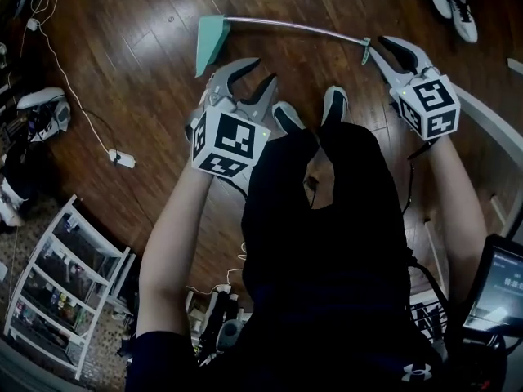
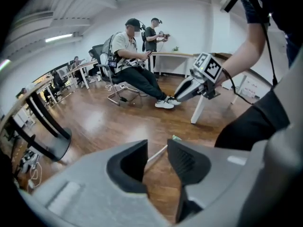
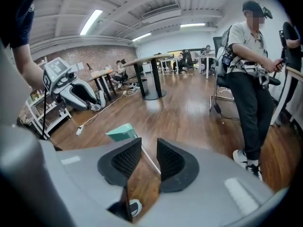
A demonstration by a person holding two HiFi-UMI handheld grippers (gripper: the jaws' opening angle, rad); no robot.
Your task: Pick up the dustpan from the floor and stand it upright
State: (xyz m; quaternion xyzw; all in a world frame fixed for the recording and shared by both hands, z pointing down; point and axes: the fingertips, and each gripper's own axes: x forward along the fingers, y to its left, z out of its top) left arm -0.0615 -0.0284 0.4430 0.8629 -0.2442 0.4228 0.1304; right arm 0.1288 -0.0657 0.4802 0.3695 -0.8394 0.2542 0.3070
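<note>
the teal dustpan (image 1: 211, 41) lies flat on the wooden floor (image 1: 147, 80), its long metal handle (image 1: 294, 28) running toward the right. the left tool (image 1: 261, 70) hovers near the pan end, the right tool (image 1: 377, 44) at the handle's tip. both are released, their jaws apart and gripping nothing.

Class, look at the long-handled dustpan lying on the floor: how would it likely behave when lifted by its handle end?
The dustpan probably feels light: thin rod handle, small teal pan. Lifted at the end near the right gripper, the pan end would likely sag and swing. The smooth, shiny rod may slip or twist in a grip.
</note>
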